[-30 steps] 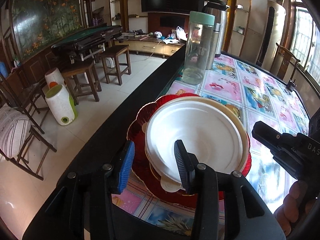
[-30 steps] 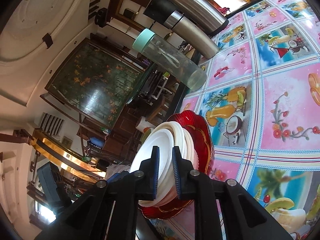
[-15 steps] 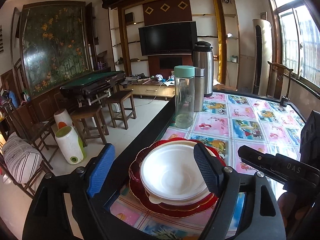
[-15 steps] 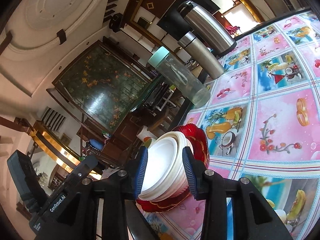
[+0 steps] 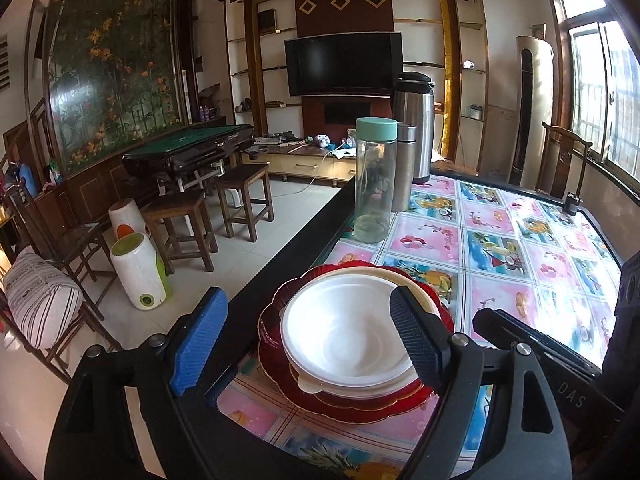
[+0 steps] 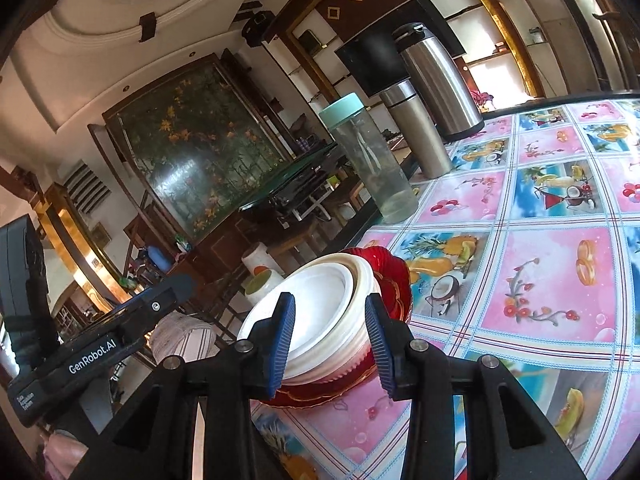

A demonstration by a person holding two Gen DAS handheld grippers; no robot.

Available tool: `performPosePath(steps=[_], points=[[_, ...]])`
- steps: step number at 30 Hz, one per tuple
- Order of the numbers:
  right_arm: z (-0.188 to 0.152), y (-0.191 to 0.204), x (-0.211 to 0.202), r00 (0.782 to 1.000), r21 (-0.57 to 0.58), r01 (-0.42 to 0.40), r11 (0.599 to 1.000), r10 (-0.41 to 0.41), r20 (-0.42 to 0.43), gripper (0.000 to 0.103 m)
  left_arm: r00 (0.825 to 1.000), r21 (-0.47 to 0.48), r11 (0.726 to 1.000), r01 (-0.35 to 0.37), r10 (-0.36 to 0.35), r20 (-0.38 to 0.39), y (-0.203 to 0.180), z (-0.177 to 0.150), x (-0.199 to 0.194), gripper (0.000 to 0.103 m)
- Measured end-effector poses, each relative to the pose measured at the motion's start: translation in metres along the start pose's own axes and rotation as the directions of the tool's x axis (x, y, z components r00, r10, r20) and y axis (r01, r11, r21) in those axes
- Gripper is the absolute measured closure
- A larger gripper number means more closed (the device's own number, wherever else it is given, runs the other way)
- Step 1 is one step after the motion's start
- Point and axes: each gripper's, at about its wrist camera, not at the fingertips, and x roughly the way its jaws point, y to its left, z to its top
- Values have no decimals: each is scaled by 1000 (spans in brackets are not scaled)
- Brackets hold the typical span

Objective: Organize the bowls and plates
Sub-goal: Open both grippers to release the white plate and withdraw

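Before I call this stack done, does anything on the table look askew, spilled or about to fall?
Nothing spilled or broken. One oddity: the red plate sits right at the table's dark edge, close to the drop. The white bowls nest slightly off-centre on it. The clear bottle and both steel flasks stand upright.

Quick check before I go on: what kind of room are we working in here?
Most likely a home living and dining room: a wall-mounted television in a wooden shelf unit, wooden stools on a tiled floor, and a table with a fruit-print cover holding the stacked bowls.
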Motion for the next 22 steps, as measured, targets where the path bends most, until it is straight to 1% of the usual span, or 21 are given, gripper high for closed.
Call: performPosePath(steps=[4, 9, 15, 22], points=[[-3, 8, 3, 1000, -45, 15, 999, -16, -6, 64, 1000, -18, 1000, -8, 8, 5, 4, -1, 1, 19], [-5, 12, 4, 1000, -75, 25, 997, -26, -5, 64, 1000, -37, 999, 4, -4, -5, 7, -2, 4, 17], [-6, 13, 1, 999, -76, 33, 997, -33, 6, 64, 1000, -22, 1000, -3, 3, -12, 4, -4, 7, 17], [-5, 13, 1, 999, -82, 39, 996, -39, 2, 64, 1000, -1, 1000, -18, 18, 10, 0, -6, 5, 17]])
